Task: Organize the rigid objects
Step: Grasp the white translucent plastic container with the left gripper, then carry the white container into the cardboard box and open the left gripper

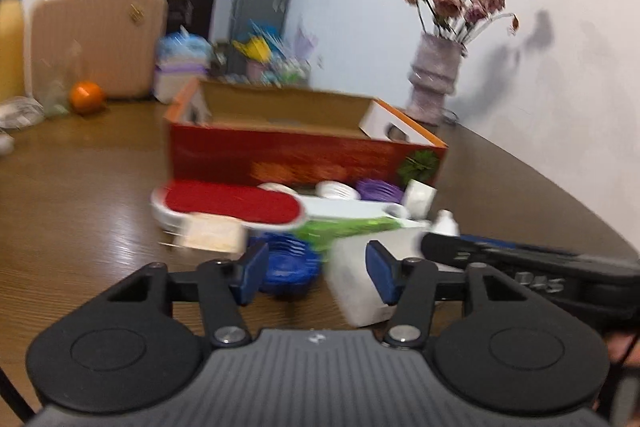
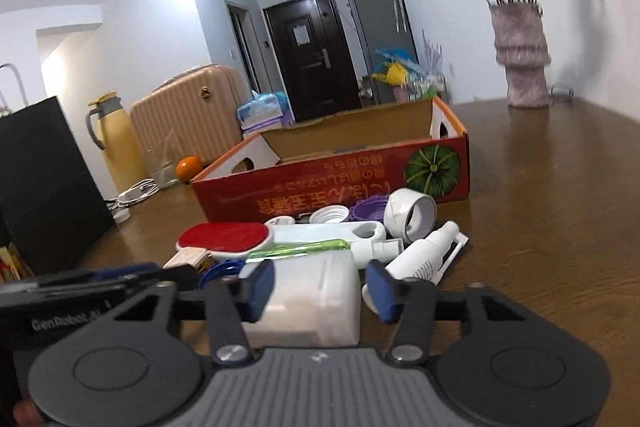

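A pile of small items lies on the wooden table in front of an open red cardboard box (image 2: 332,183), also in the left wrist view (image 1: 304,151). The pile holds a red-faced brush (image 2: 224,237), a white spray bottle (image 2: 424,255), a white tape roll (image 2: 410,213), a purple lid (image 2: 368,209), a blue lid (image 1: 290,263) and a white plastic jar (image 2: 316,299). My right gripper (image 2: 322,289) is open with its jaws on either side of the white jar (image 1: 356,279). My left gripper (image 1: 316,275) is open and empty above the blue lid.
A vase of dried flowers (image 2: 520,59) stands at the table's back right. A pink suitcase (image 2: 188,107), a yellow jug (image 2: 116,135), an orange (image 2: 189,167) and a black bag (image 2: 44,187) are at the left.
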A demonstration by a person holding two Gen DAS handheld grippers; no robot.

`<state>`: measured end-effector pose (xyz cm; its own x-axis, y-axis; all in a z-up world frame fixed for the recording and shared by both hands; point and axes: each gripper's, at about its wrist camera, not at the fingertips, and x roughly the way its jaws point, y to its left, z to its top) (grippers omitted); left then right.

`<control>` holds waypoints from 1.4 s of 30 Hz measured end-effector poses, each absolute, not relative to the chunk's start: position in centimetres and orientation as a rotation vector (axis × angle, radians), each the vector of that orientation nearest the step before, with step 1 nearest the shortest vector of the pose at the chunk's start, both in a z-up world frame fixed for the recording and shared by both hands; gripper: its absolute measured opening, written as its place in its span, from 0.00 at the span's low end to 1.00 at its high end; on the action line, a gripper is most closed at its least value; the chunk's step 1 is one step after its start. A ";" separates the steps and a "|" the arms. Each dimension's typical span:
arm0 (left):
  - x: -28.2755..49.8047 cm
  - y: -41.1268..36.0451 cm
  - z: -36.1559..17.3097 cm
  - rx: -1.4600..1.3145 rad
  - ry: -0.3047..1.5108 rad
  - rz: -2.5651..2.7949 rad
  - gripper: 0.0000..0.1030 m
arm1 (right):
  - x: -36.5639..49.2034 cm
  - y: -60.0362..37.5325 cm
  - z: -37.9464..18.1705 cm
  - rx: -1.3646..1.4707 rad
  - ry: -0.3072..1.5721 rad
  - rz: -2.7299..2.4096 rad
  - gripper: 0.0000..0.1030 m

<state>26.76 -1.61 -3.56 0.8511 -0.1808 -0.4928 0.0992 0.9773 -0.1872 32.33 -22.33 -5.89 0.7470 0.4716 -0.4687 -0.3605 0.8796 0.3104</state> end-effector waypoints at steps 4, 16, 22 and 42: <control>28.9 -2.6 -4.3 -0.240 0.597 -0.212 0.40 | 33.9 -23.3 -7.0 0.332 0.608 0.465 0.32; 25.2 -2.0 -3.3 -0.289 0.612 -0.208 0.34 | 29.3 -23.2 -6.0 0.379 0.624 0.519 0.25; 22.1 -0.3 -4.1 -0.334 0.682 -0.212 0.34 | 25.9 -22.3 -6.5 0.386 0.650 0.525 0.23; 23.7 2.1 0.1 -0.388 0.504 -0.298 0.25 | 27.2 -22.3 -1.8 0.355 0.529 0.545 0.16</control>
<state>23.71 2.07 0.14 0.8355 -0.3678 -0.4082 0.1802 0.8852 -0.4289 27.22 -22.31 -1.76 0.7281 0.5718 -0.3781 -0.3949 0.8007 0.4505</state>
